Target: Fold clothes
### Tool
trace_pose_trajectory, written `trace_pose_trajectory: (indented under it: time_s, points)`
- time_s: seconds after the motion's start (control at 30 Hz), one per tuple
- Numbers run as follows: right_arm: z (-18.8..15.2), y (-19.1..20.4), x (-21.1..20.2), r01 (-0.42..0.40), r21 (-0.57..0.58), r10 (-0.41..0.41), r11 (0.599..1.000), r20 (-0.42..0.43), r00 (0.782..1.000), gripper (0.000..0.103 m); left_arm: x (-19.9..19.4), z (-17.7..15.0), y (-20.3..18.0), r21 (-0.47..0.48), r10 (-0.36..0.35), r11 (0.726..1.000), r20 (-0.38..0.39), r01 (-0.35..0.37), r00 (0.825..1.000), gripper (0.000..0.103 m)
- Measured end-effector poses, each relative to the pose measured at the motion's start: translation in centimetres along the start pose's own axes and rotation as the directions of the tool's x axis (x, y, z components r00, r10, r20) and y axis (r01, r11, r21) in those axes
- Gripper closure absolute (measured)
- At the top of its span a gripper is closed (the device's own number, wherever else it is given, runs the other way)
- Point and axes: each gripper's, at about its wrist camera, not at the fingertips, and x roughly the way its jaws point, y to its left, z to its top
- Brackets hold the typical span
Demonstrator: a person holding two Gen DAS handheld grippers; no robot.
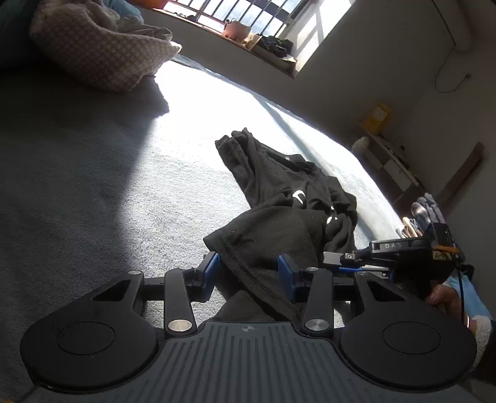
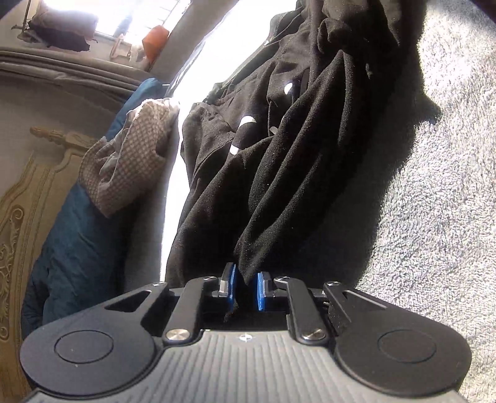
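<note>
A crumpled black garment [image 1: 279, 186] with small white marks lies on the grey bed cover [image 1: 93, 186]. My left gripper [image 1: 249, 269] stands open; a hemmed fold of the garment lies loosely between its blue pads [image 1: 286, 274], and neither pad presses on it. In the right wrist view the same garment [image 2: 294, 139] stretches away from my right gripper [image 2: 246, 288], which is shut on a bunched corner of it. In the left wrist view the right gripper [image 1: 333, 258] shows just to the right, held by a hand [image 1: 443, 297].
A checked blanket [image 1: 102, 49] is heaped at the far left by the window sill, where a pink pot [image 1: 237, 29] stands. A low shelf [image 1: 387, 155] runs along the right wall. Blue bedding [image 2: 77, 248] and a carved headboard [image 2: 18, 217] lie left of the garment.
</note>
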Motion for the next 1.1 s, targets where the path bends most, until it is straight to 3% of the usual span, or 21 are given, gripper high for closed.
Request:
trace_pose_trajectory:
  time_s: [0.07, 0.1, 0.23, 0.4, 0.57, 0.67, 0.8, 0.87, 0.93, 1.1]
  points:
    - [-0.1, 0.5, -1.1, -0.011, -0.013, 0.012, 1.0, 0.021, 1.0, 0.099, 0.0, -1.8, -1.9, 0.129, 0.037, 0.991, -0.03, -0.032, 0.999, 0.028]
    - [-0.1, 0.7, -1.7, -0.017, -0.019, 0.018, 1.0, 0.031, 0.999, 0.1, 0.2, -2.5, -2.3, 0.154, 0.06, 0.987, -0.038, -0.054, 0.997, 0.026]
    - [0.1, 0.6, -5.5, -0.034, -0.003, 0.034, 0.999, 0.096, 0.995, 0.101, 1.1, -4.2, -2.4, 0.133, 0.123, 0.984, -0.054, -0.115, 0.991, 0.026]
    - [0.3, -0.9, -11.0, -0.02, 0.04, 0.011, 0.999, 0.209, 0.978, 0.101, 2.1, -4.3, -2.4, 0.06, 0.104, 0.993, -0.064, -0.101, 0.992, 0.026]
    - [0.9, -4.8, -16.7, 0.058, 0.136, -0.103, 0.989, 0.352, 0.93, 0.101, 3.6, -4.7, -3.9, 0.077, 0.082, 0.994, -0.108, -0.074, 0.991, 0.026]
    - [1.0, -8.1, -18.0, 0.1, 0.252, -0.194, 0.963, 0.383, 0.903, 0.1, 4.5, -4.7, -4.9, 0.081, 0.046, 0.996, -0.128, -0.036, 0.991, 0.026]
    - [0.1, -11.2, -16.9, 0.07, 0.363, -0.198, 0.929, 0.326, 0.924, 0.095, 6.5, -4.4, -6.6, 0.095, 0.011, 0.995, -0.164, 0.005, 0.986, 0.026]
    - [-0.4, -11.5, -16.1, 0.074, 0.371, -0.197, 0.926, 0.306, 0.931, 0.072, 7.7, -4.0, -7.3, 0.077, 0.002, 0.997, -0.182, 0.012, 0.983, 0.026]
    - [-0.8, -11.8, -15.1, 0.083, 0.372, -0.198, 0.924, 0.281, 0.939, 0.064, 9.1, -3.3, -7.4, 0.01, -0.004, 1.0, -0.194, 0.007, 0.981, 0.026]
    - [-0.8, -11.7, -13.4, 0.065, 0.363, -0.166, 0.929, 0.253, 0.953, 0.064, 12.1, -0.9, -6.2, -0.239, -0.052, 0.971, -0.184, 0.007, 0.982, 0.026]
